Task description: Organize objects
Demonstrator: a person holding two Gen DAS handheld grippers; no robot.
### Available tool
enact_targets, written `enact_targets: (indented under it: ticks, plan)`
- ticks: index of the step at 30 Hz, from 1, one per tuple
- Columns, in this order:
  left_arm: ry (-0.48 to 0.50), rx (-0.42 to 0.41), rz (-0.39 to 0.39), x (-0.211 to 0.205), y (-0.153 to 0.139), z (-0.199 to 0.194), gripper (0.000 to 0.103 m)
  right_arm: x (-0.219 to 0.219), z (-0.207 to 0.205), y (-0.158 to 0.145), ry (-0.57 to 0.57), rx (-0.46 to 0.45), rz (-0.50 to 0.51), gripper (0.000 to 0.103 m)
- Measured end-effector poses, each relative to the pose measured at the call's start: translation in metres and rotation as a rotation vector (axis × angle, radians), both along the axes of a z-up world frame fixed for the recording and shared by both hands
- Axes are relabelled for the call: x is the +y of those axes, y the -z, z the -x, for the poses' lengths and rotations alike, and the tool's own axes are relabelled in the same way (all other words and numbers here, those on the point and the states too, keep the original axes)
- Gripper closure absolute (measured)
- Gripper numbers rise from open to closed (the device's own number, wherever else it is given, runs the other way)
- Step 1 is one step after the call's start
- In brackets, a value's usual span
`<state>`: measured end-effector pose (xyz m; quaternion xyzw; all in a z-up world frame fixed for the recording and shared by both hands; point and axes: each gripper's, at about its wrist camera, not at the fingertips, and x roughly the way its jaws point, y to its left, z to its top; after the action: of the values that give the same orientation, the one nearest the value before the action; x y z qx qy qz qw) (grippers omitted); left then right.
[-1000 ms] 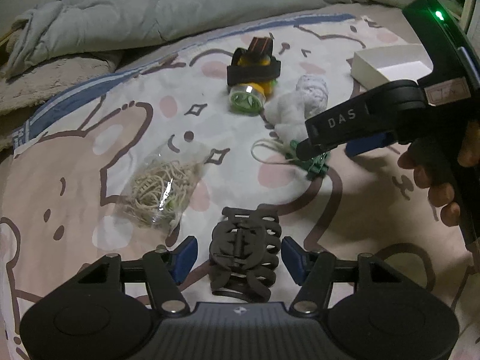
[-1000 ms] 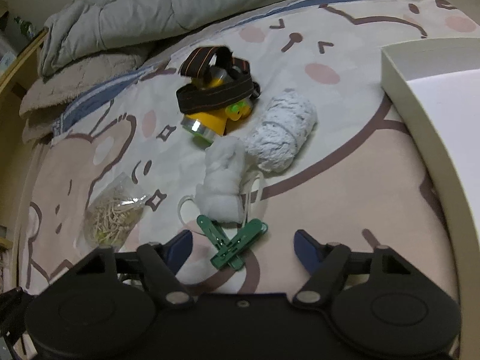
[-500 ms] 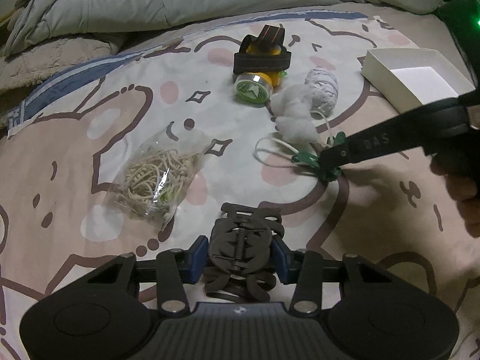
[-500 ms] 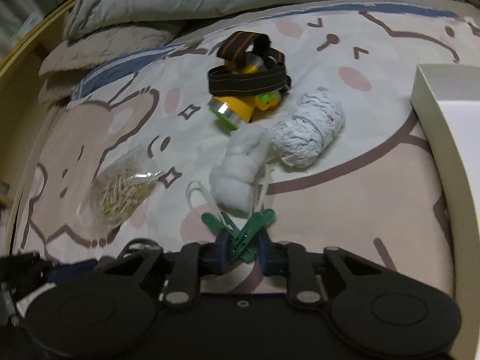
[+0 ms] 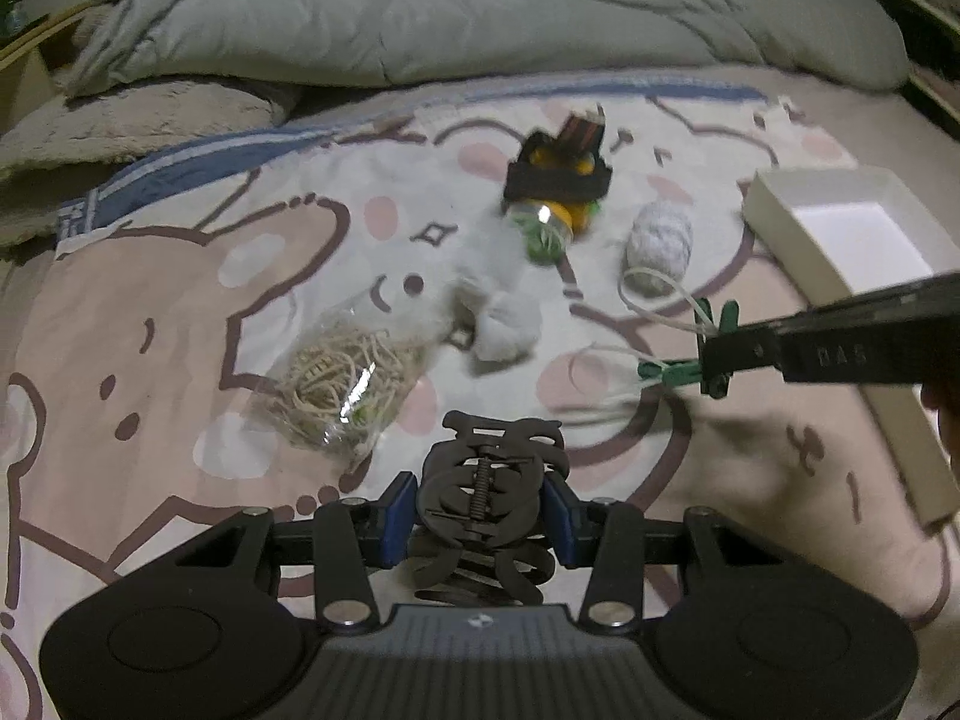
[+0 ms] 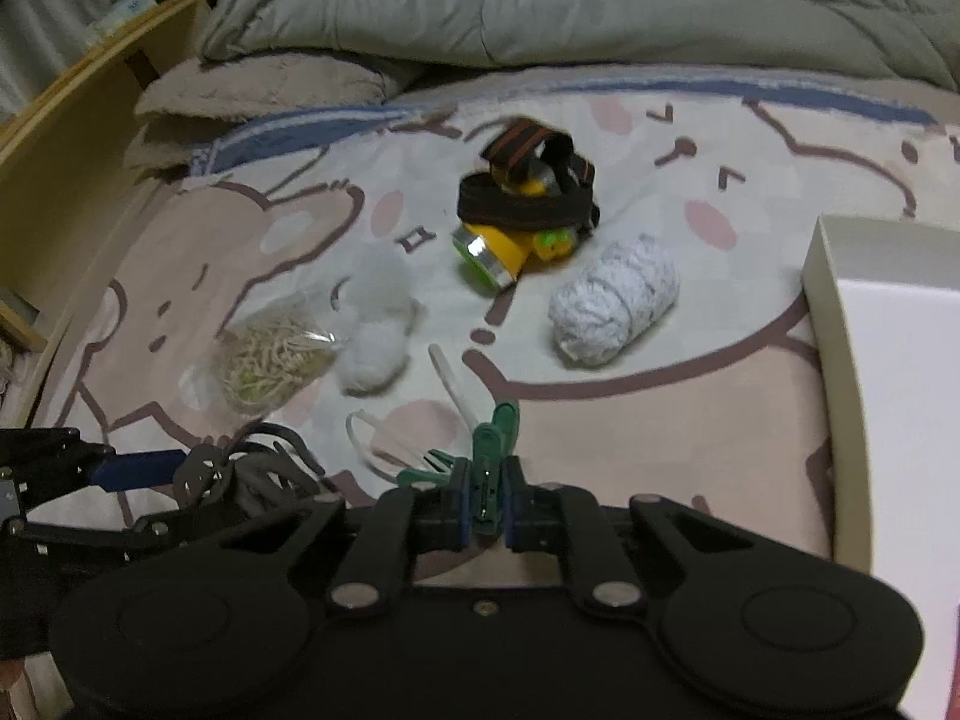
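Both tongs clamped: my left tongs (image 5: 478, 507) on the hair claw (image 5: 483, 489), right tongs (image 6: 485, 501) pinching the green peg (image 6: 491, 459); I'd lift slowly toward the box (image 6: 828, 276) at two o'clock, minding the trailing cord (image 6: 447, 381).

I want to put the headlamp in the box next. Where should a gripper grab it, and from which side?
Probably pinch the headlamp across its yellow body, just behind the shiny lens ring, coming down from above. The lamp lies on its side on the bedsheet, lens toward the rubber-band bag, so the body's flanks are exposed. The dark strap bunched on top is loose and could slip.
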<state>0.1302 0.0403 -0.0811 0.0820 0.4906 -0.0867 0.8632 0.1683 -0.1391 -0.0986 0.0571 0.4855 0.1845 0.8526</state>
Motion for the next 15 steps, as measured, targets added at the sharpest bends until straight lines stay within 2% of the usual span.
enact_targets:
  ticks: [15]
  plan:
    - [-0.171, -0.162, 0.096, -0.003, -0.051, 0.014, 0.057, -0.025, 0.019, -0.06, 0.001, -0.212, 0.0, 0.093]
